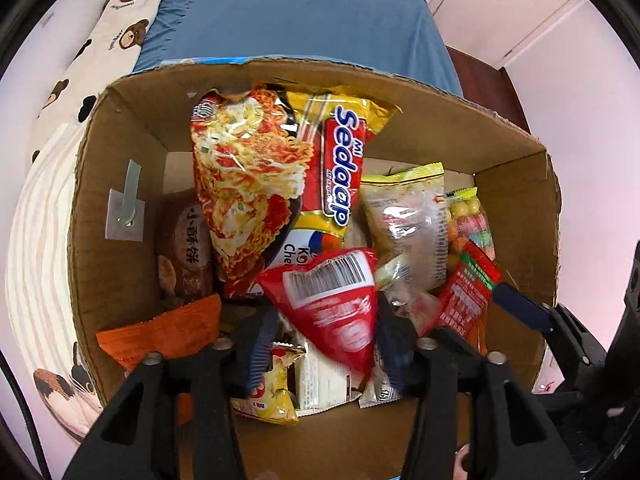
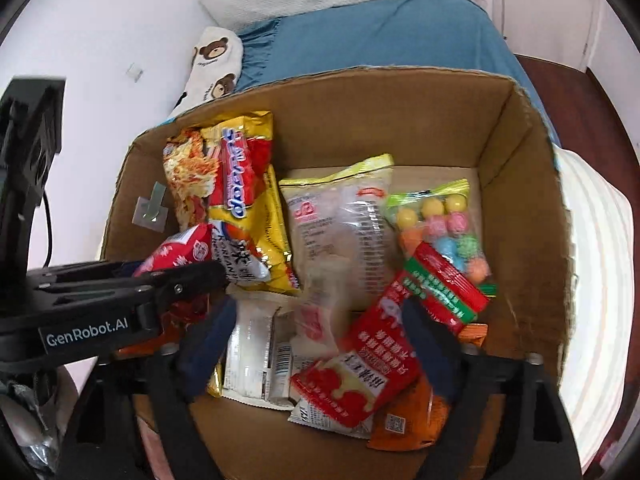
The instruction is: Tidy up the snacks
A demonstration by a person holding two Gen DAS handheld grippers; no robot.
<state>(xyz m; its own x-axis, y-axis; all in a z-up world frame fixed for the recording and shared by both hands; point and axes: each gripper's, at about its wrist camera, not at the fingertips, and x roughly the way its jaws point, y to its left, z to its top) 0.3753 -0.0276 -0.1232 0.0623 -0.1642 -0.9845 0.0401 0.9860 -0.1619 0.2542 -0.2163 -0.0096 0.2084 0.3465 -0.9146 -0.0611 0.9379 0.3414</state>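
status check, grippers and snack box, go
Left gripper over the box, red packet loose between its fingers. Right gripper open above the packets. Snacks piled in the box, nothing in the way.

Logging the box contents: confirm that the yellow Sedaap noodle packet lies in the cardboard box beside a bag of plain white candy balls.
Not quite. The Sedaap noodle packet does lie in the cardboard box, but the bag of candy balls holds mixed colours: yellow, pink, orange, blue and green, not white. A clear packet lies between them. The right wrist view shows it best.
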